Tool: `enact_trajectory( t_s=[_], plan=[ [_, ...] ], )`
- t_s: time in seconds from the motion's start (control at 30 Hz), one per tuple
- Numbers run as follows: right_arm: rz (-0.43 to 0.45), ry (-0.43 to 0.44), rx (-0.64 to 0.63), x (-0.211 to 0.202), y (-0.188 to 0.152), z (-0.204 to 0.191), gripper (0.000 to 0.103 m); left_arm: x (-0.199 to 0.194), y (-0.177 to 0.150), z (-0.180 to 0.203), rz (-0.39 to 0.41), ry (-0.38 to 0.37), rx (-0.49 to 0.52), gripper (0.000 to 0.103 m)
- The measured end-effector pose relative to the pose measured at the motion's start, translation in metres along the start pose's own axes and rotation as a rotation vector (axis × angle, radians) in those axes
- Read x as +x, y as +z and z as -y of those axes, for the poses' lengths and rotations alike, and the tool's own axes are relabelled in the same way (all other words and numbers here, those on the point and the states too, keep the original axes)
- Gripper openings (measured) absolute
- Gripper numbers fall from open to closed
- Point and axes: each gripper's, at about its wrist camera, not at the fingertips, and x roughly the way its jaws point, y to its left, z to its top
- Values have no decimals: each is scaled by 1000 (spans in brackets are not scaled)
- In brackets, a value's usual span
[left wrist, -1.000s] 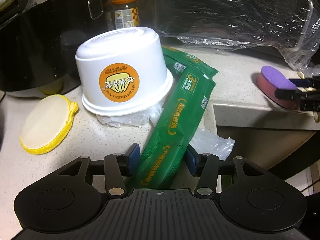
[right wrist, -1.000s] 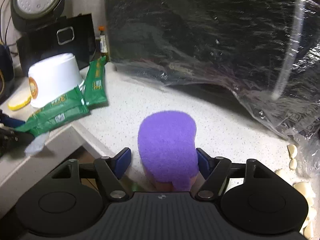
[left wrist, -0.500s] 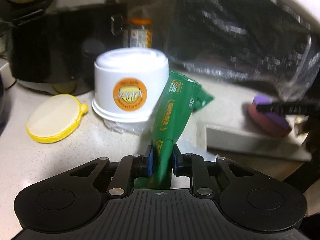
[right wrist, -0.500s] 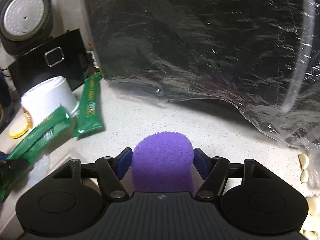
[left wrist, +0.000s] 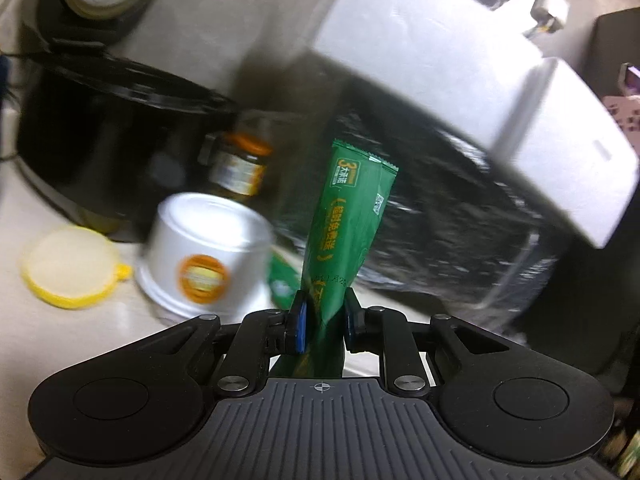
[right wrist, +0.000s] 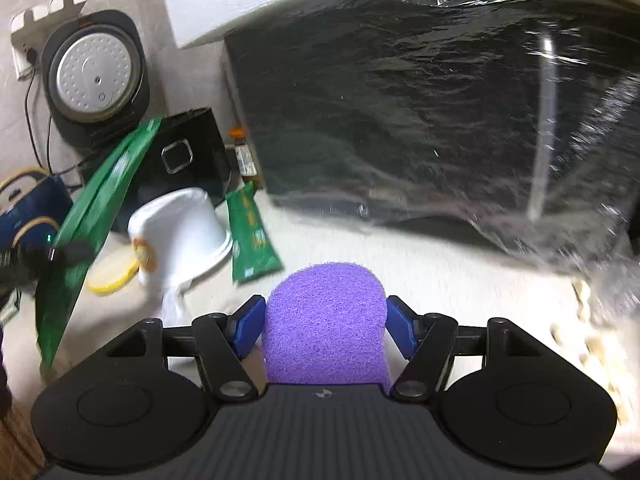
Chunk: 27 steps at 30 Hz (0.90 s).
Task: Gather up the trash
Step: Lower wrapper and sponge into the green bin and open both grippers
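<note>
Left tool (left wrist: 323, 318) clamps green wrapper (left wrist: 348, 216), raised off the bench (right wrist: 400, 256); right tool (right wrist: 325, 326) grips purple sponge (right wrist: 326, 320).
White tub (left wrist: 204, 256), jar (left wrist: 238, 168) and black bag (left wrist: 440, 232) stand behind; only the right view shows a second wrapper (right wrist: 250, 236) lying beside the tub.

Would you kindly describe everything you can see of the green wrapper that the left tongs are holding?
The green wrapper is a long, flat, glossy plastic packet with yellow print, a white-and-green label and a small code patch near its crimped top edge. It stands nearly upright, leaning slightly right, lifted clear of the counter. The left tongs pinch its creased lower part between their blue pads; nothing else touches it. From the right wrist view it slants up in front of the black appliance.
</note>
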Motion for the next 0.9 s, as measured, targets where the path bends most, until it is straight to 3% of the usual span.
enact_trajectory(
  t_s=[0.27,0.47,0.67,0.9],
  plan=[
    [-47,-64,-108,-45,-57,7,66,-6,-27,53,-12,-121,-13,21],
    [-144,-17,-98,-54,-101,45,66,30,-85,82,-118,-140,-171,21],
    [-225,24,-130,-53,-139,76,66,89,-172,68,-264,43,-286,21],
    [-418,44,-148,-8,-202,99,66,179,-292,-7,-306,216,-427,20]
  ],
)
